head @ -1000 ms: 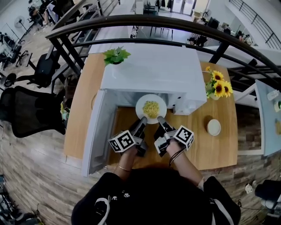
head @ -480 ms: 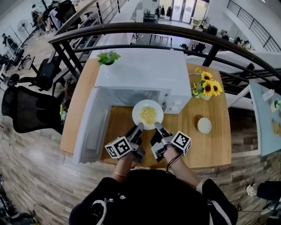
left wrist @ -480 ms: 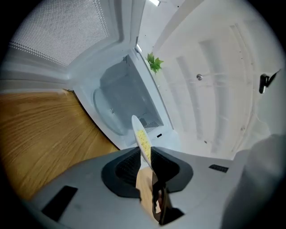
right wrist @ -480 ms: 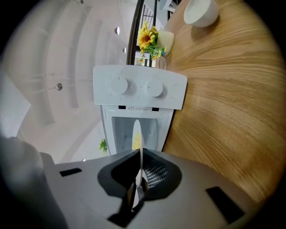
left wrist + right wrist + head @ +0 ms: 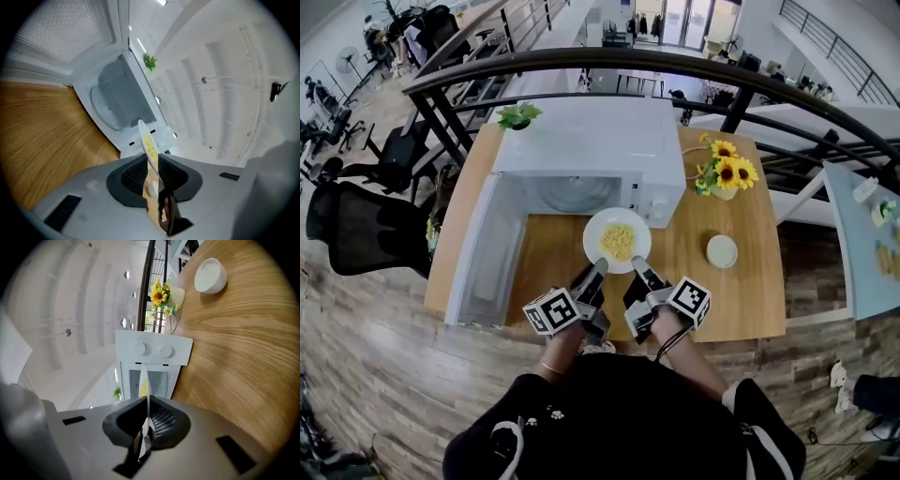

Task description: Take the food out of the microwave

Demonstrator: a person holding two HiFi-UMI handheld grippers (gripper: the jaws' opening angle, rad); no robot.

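Note:
A white plate (image 5: 617, 240) of yellow noodles (image 5: 619, 241) hangs over the wooden table (image 5: 553, 262), just outside the open white microwave (image 5: 581, 155). My left gripper (image 5: 597, 272) is shut on the plate's near-left rim, my right gripper (image 5: 636, 266) on its near-right rim. In the left gripper view the plate (image 5: 149, 149) shows edge-on between the black pads, with the empty microwave cavity (image 5: 117, 101) beyond. The right gripper view shows the plate (image 5: 144, 390) edge-on too, in front of the microwave's control panel (image 5: 153, 348).
The microwave door (image 5: 483, 253) stands swung open to the left over the table. A small white bowl (image 5: 721, 250) and a vase of sunflowers (image 5: 722, 175) stand at the right. A green plant (image 5: 517, 115) sits behind the microwave. A black railing (image 5: 675, 66) crosses behind.
Both grippers have drawn the plate of noodles out of the microwave's mouth toward me, and it is now over the table in front of the opening.

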